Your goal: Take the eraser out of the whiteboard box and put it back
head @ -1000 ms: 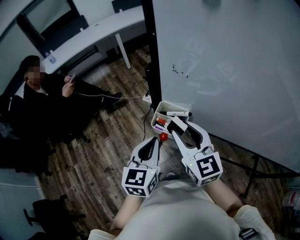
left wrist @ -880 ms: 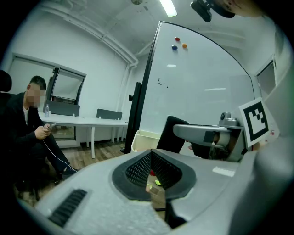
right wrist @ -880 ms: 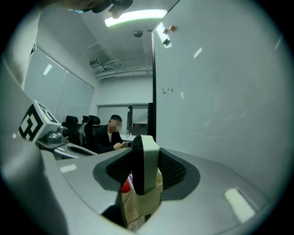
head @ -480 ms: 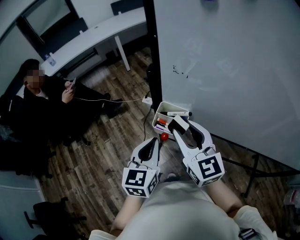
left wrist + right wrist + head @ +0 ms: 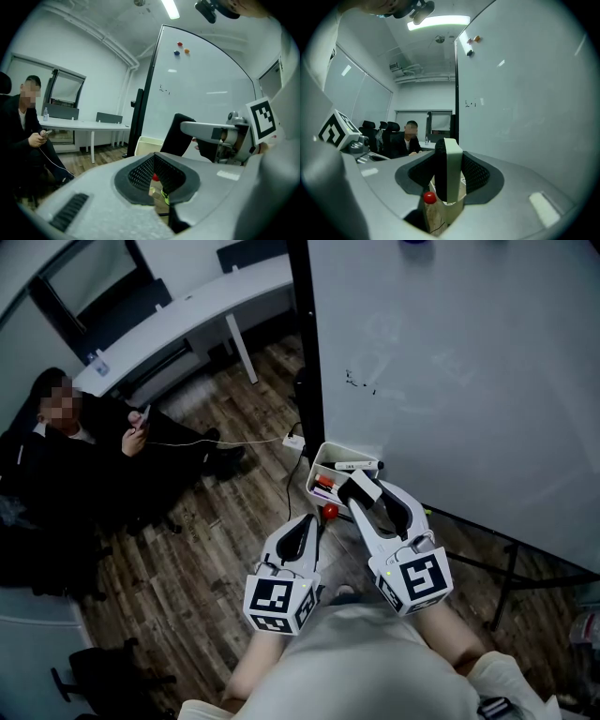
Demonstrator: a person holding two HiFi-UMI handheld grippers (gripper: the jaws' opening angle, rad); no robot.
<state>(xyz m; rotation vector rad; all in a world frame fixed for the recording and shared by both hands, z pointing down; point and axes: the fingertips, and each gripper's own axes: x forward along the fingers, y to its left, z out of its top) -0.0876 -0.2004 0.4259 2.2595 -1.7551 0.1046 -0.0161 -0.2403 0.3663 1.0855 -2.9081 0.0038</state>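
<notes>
My right gripper [image 5: 363, 487] is shut on the whiteboard eraser [image 5: 359, 486], a white block with a black felt side, held on edge just above the white box [image 5: 325, 458] that hangs at the whiteboard's lower left corner. In the right gripper view the eraser [image 5: 451, 171] stands upright between the pads, with the box [image 5: 446, 213] below it. Markers lie inside the box. My left gripper [image 5: 305, 527] hangs lower left of the box, shut and empty. In the left gripper view its jaws [image 5: 157, 177] meet, and the box [image 5: 149, 143] and the held eraser [image 5: 176, 136] lie ahead.
The whiteboard [image 5: 450, 362] fills the right side on a black frame [image 5: 307, 352]. A small red ball [image 5: 329, 512] shows below the box. A seated person [image 5: 75, 456] holds a phone at the left. A white desk [image 5: 187, 315] and wooden floor lie beyond.
</notes>
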